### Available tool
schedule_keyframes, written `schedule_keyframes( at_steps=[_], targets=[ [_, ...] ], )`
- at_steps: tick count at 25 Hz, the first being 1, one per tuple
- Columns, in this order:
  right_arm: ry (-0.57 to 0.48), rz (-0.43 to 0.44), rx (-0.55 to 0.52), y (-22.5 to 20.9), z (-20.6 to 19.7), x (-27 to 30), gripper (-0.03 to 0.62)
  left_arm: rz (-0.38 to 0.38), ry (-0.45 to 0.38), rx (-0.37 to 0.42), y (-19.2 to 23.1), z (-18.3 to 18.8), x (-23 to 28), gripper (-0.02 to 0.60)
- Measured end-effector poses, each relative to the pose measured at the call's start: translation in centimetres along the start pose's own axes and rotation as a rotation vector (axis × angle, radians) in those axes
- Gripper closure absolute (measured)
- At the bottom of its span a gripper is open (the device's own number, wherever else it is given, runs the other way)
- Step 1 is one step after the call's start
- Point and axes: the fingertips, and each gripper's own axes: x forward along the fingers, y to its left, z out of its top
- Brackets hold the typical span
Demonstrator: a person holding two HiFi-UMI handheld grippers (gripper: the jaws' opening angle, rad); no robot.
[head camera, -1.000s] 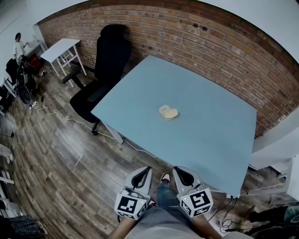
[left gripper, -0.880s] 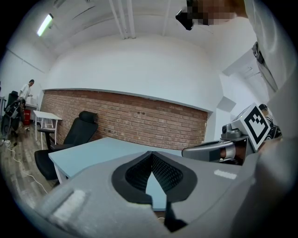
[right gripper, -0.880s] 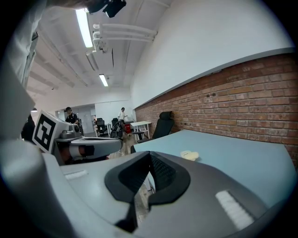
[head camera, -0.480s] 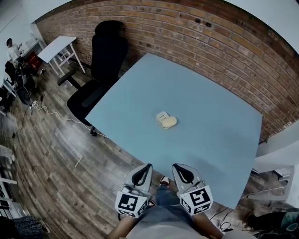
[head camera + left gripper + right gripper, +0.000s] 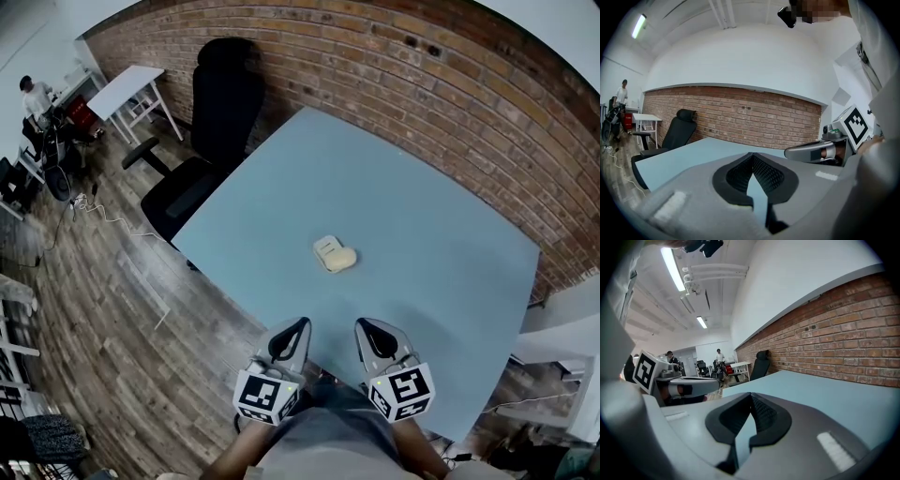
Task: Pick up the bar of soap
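Head view | bar of soap (image 5: 335, 254) lies near the middle of the table (image 5: 431, 234), well apart from both claws | left gripper (image 5: 296, 325) and right gripper (image 5: 365, 326) pinched closed, empty, at the near edge | soap probably light, hard and slick: open wide, then pinch it squarely across its narrow width.

The table (image 5: 441, 281) is looked down on steeply from the head camera, above its near edge, with the brick wall (image 5: 394, 75) beyond. Each gripper view is taken low, close behind its own fingers (image 5: 736, 180), facing across the table toward that wall. The black chair (image 5: 220, 103) is shared by all three views. The left gripper (image 5: 712, 384) is caught in the right gripper view, and the right gripper (image 5: 791, 151) in the left.
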Motion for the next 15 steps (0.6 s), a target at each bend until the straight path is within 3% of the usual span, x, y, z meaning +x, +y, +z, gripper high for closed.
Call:
schedule_keyframes(
  at_steps=[7, 15],
  targets=[
    [0.01, 0.004, 0.036, -1.0, -0.9, 0.9, 0.591, 0.018, 0.033, 0.007, 1.1, -0.6, 2.4, 0.577],
    [0.068, -0.013, 0.045, -2.2, -2.6, 3.5, 0.591, -0.046, 0.067, -0.027, 2.3, -1.9, 6.1, 0.577]
  ],
)
